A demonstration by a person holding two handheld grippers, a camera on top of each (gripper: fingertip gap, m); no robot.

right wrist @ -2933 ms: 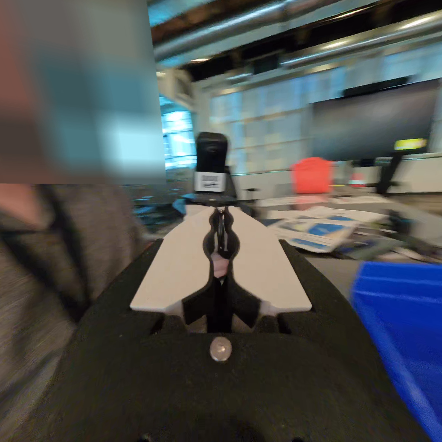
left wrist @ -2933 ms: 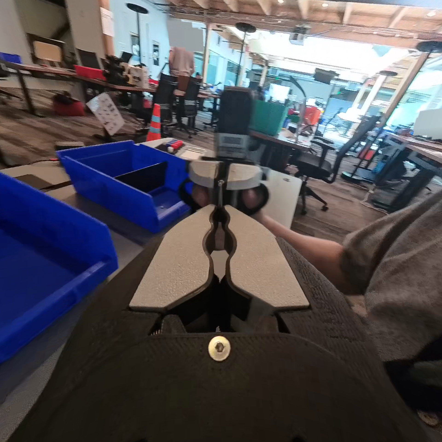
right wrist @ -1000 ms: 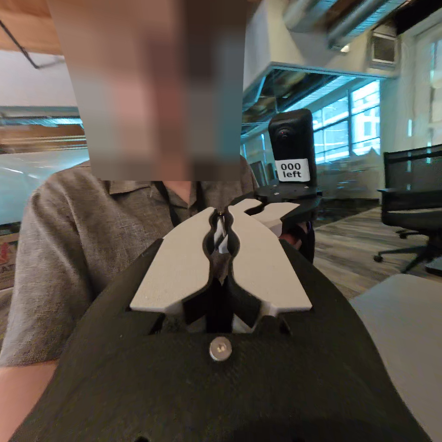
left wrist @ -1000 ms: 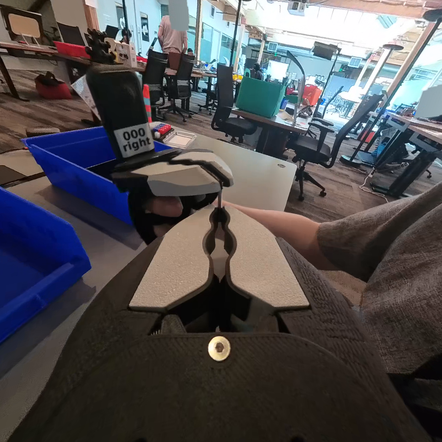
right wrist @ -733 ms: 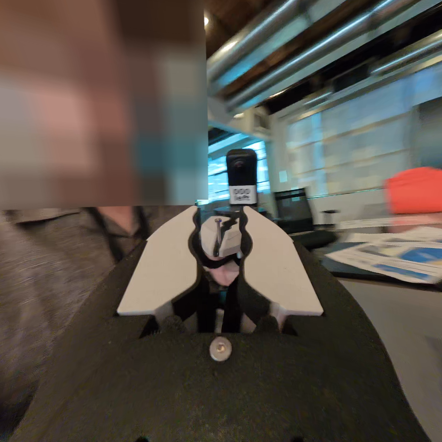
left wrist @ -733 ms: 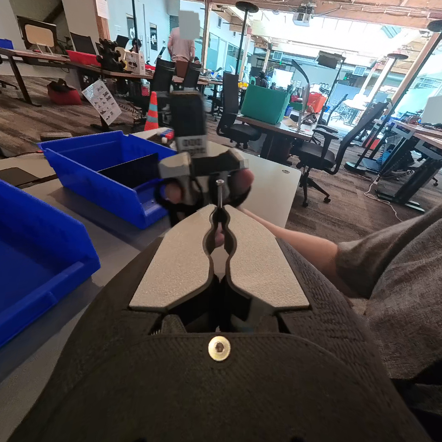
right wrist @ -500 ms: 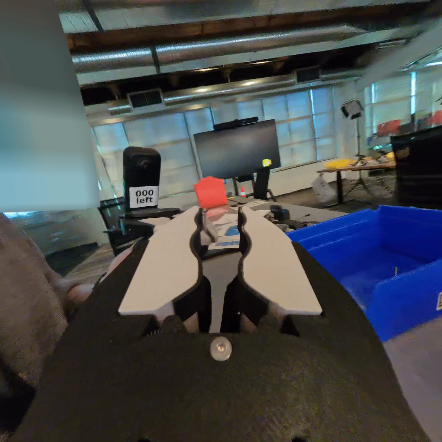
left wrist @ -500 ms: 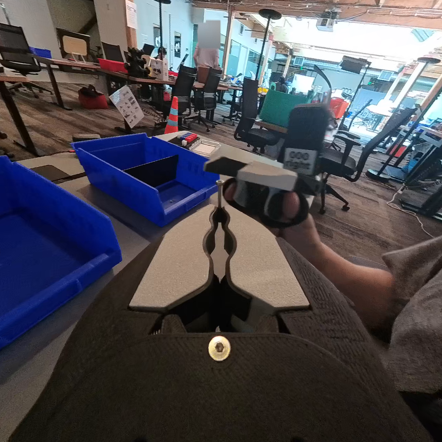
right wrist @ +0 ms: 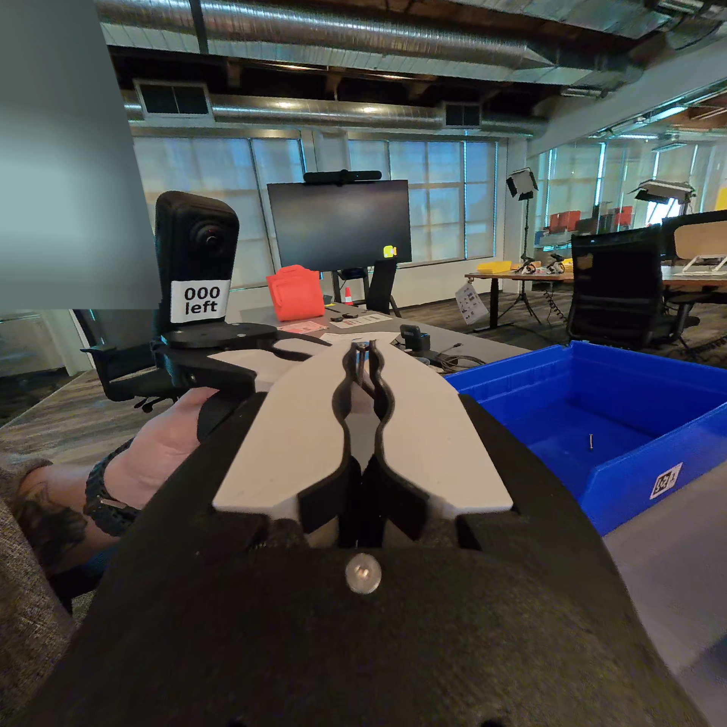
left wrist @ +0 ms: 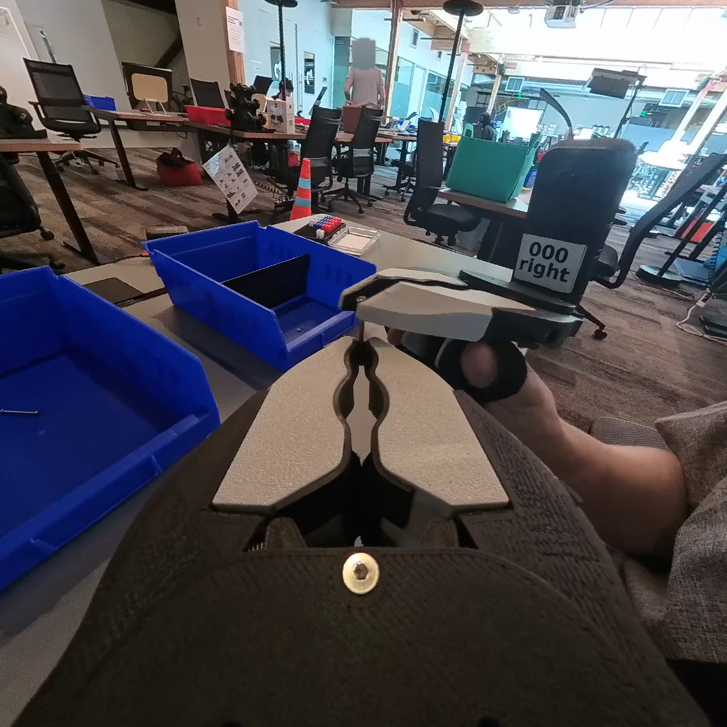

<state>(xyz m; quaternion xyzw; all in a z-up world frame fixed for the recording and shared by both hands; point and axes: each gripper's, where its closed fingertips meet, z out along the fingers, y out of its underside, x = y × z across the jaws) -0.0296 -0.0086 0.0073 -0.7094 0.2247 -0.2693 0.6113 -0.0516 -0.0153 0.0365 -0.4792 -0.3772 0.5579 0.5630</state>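
Note:
My left gripper (left wrist: 362, 341) is shut on a small metal screw (left wrist: 361, 332) that stands upright from its tips. My right gripper (left wrist: 356, 303) comes in from the right, held by a hand, and its tips sit over the screw's head. In the right wrist view my right gripper (right wrist: 362, 346) is shut on the screw (right wrist: 361, 364), whose head shows between the tips. The left gripper's fingers (right wrist: 251, 364) lie just under and to the left of it. Both grippers hold the same screw above the grey table.
Two blue bins stand on the table (left wrist: 240, 366): a near one (left wrist: 189, 421) at left with one screw (left wrist: 19, 412) inside, and a far one (left wrist: 220, 310) with a black divider. The near bin (right wrist: 649, 452) shows at right in the right wrist view. Office desks and chairs lie beyond. Both grippers' tips are close together, under 4 cm apart.
My right gripper was open half a second ago; it has swung to the right side and shut on the screw's top. My left gripper has kept hold of the screw.

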